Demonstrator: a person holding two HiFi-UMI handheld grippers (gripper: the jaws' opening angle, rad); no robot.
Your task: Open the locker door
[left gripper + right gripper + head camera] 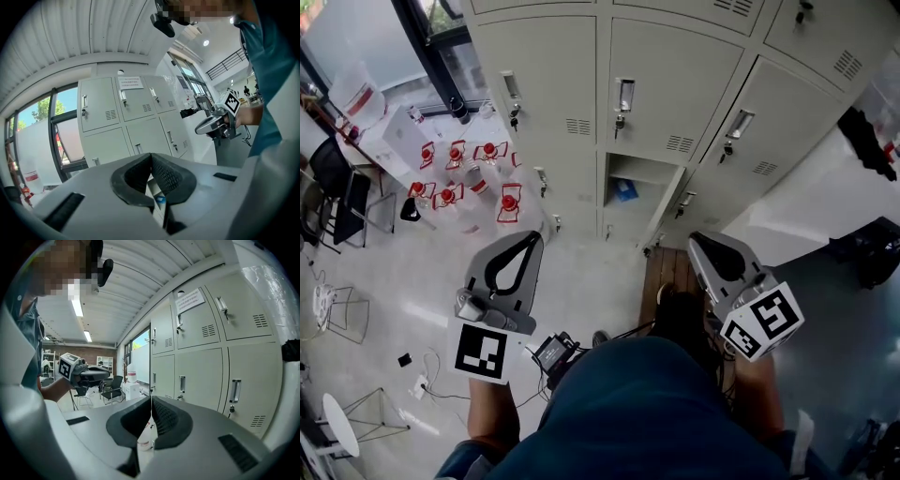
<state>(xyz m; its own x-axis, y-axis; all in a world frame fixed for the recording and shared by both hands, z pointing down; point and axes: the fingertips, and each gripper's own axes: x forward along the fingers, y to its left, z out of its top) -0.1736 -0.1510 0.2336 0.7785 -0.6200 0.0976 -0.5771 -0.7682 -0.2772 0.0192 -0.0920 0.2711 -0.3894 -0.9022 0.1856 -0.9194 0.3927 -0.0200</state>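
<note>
A bank of beige metal lockers [675,66] fills the top of the head view. One low compartment [637,171] stands open, with a blue item [624,190] inside and its door [668,208] swung out to the right. The other doors are closed, each with a handle [624,96]. My left gripper [532,240] is shut and empty, held short of the lockers. My right gripper [697,241] is also shut and empty, beside the open door. In the left gripper view the jaws [151,155] meet in front of the lockers [126,117]. In the right gripper view the pads [151,399] touch as well.
Several red-and-white items [459,178] stand on the floor left of the lockers, near a white box [394,141] and black chairs [337,197]. A small device with cables [551,352] lies by my feet. A black bag [872,248] sits at the right.
</note>
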